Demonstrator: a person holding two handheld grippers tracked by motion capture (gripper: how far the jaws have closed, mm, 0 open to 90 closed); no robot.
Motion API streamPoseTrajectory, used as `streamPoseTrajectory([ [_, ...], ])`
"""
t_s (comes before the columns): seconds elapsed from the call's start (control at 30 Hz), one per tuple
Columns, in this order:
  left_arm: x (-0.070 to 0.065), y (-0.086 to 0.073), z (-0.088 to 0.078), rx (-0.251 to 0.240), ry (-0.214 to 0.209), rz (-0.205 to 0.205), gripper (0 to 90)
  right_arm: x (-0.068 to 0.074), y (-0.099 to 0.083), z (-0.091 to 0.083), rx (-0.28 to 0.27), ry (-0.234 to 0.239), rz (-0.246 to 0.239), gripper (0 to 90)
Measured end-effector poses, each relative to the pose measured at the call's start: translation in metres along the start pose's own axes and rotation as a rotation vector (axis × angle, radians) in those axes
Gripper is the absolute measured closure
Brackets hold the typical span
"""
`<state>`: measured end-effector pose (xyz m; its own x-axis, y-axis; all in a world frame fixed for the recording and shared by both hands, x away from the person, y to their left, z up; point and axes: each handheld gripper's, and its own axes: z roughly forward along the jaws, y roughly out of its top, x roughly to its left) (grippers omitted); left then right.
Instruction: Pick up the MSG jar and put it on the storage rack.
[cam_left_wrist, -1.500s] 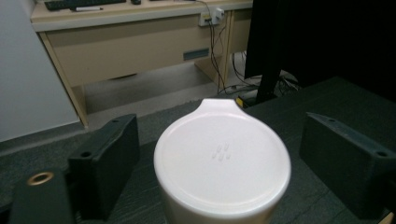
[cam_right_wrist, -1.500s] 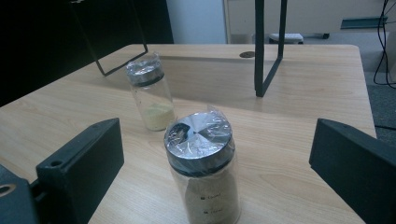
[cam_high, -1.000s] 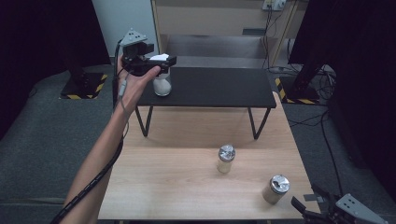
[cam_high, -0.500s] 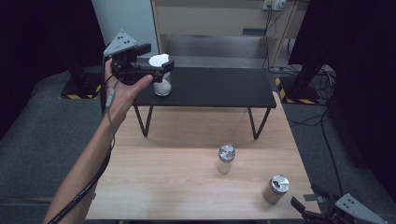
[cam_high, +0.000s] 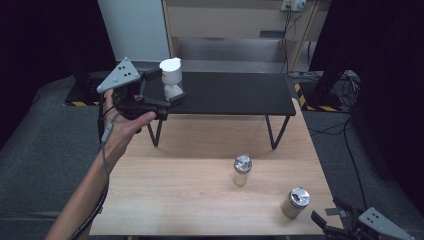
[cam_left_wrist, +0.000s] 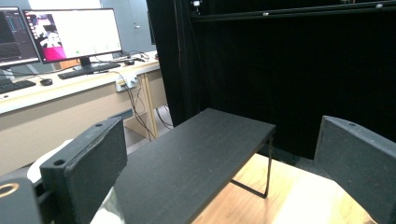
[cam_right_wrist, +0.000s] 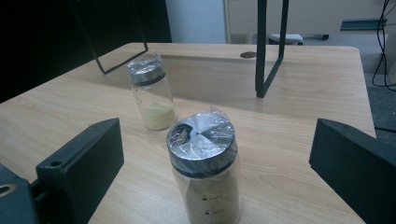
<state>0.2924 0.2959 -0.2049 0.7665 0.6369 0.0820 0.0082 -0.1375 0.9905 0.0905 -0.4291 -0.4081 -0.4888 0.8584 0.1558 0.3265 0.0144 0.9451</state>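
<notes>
Meanwhile, a white-capped shaker is seen standing upright at the left end of the black bench, its clear lower part holding something pale that cannot be made out. The left gripper is held in a hand just off that same end of the bench, and its jaws have just been opening — they stand wide apart on either side of the shaker without pressing on it. In the left gripper view only a pale sliver of the shaker is caught at the lower left, beside one jaw, with the bench top stretching away ahead.

On the wooden table in front of the bench, two glass jars with metal lids are set well apart from the shaker. The smaller jar, near the bench's right leg, is filled only at the bottom with yellowish powder. The larger jar, farther from the bench, is filled almost to its lid with beige powder and is wrapped in clear film.

The right gripper is seen low at the table's near right corner — its jaws gape wide, with the larger jar just ahead of them and untouched.
</notes>
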Motion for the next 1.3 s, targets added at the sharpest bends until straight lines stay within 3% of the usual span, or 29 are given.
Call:
streamPoseTrajectory([
  [0.43, -0.014, -0.033, -0.029, -0.006, -0.024, -0.002, 1.1, 0.001, 0.000, 0.000, 0.001, -0.002, -0.002, 3.5],
  [0.73, -0.024, -0.067, -0.049, 0.009, -0.041, -0.010, 1.2, 0.001, 0.001, 0.000, 0.002, -0.004, -0.004, 3.5],
  [0.9, -0.031, -0.082, -0.056, 0.020, -0.031, 0.023, 1.2, 0.001, 0.001, 0.001, 0.003, -0.003, -0.005, 3.5],
  [1.3, -0.042, -0.118, -0.070, 0.031, -0.026, 0.004, 1.2, 0.002, 0.001, 0.001, 0.006, -0.006, -0.006, 3.5],
])
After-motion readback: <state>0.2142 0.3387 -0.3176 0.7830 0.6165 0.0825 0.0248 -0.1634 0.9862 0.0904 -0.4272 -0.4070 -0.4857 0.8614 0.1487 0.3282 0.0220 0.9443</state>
